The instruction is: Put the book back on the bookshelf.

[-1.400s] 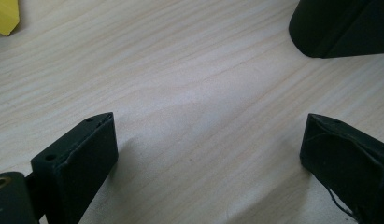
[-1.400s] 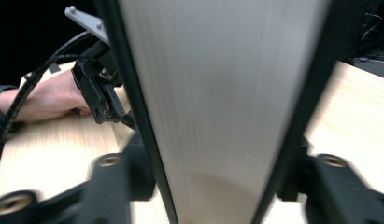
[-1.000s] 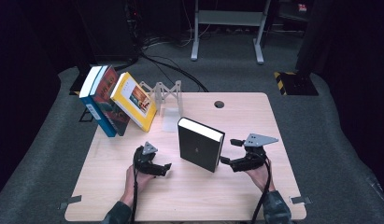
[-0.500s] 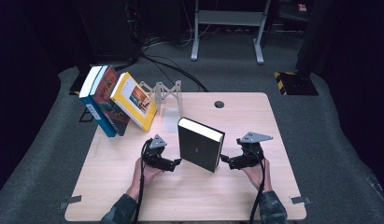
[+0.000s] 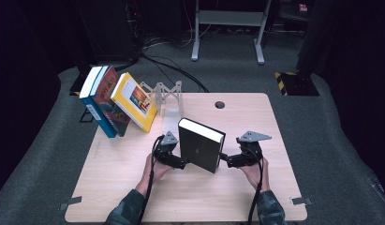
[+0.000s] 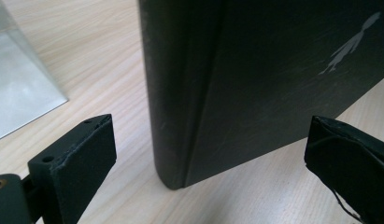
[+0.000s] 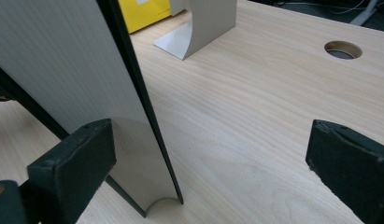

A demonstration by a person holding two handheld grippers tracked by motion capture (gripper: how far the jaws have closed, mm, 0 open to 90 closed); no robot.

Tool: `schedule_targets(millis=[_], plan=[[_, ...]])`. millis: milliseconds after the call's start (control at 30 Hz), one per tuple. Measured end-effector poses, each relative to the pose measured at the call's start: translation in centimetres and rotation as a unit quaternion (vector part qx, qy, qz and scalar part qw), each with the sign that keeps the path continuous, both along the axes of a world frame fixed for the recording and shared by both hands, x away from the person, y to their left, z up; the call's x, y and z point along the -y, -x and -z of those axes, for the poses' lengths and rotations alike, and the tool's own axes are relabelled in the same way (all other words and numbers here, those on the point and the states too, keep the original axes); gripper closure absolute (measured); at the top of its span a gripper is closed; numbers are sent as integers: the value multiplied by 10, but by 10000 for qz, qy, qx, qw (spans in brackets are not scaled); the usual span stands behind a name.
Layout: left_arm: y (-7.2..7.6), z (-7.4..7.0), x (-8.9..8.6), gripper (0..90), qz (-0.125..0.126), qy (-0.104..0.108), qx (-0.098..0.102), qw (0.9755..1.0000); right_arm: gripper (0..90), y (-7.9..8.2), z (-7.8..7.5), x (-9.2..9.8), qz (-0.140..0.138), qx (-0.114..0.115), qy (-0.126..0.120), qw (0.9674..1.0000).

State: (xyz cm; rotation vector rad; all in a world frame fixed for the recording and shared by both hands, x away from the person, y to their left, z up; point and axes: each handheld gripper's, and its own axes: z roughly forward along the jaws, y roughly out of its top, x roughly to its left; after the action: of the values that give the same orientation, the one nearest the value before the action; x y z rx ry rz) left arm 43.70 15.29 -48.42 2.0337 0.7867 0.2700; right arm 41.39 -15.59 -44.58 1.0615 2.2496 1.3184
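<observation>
Black book (image 5: 199,149) upright mid-table, a gripper at each side.

The book stands on its lower edge on the table (image 5: 274,126), spine toward the left gripper (image 5: 180,162), page edge toward the right gripper (image 5: 223,160); the left jaws stand apart with the spine corner between them, pads clear of the cover; the right jaws have just been opening and gape wide, the fore-edge between them, untouched; three books (image 5: 116,104) lean at the far left; a bookend (image 5: 167,93) stands behind.

Grey carpet (image 5: 321,140), dark room, metal stand legs (image 5: 227,28).
</observation>
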Motion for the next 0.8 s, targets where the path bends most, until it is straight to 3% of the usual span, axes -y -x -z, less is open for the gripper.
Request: schedule_targets(millis=[133, 433, 600, 800], plan=[[0, -1, 2, 91, 263, 8, 18, 9997, 1, -2, 1, -1, -23, -28, -3, 10000], [4, -4, 4, 87, 191, -50, 95, 9998, 0, -7, 2, 1, -37, -152, -44, 9999], [9, -2, 5, 91, 53, 46, 82, 9999, 0, -13, 4, 4, -149, -166, -130, 9997], [17, 0, 1, 99, -22, 108, 126, 9999, 0, -19, 2, 5, -241, -139, -42, 9996]])
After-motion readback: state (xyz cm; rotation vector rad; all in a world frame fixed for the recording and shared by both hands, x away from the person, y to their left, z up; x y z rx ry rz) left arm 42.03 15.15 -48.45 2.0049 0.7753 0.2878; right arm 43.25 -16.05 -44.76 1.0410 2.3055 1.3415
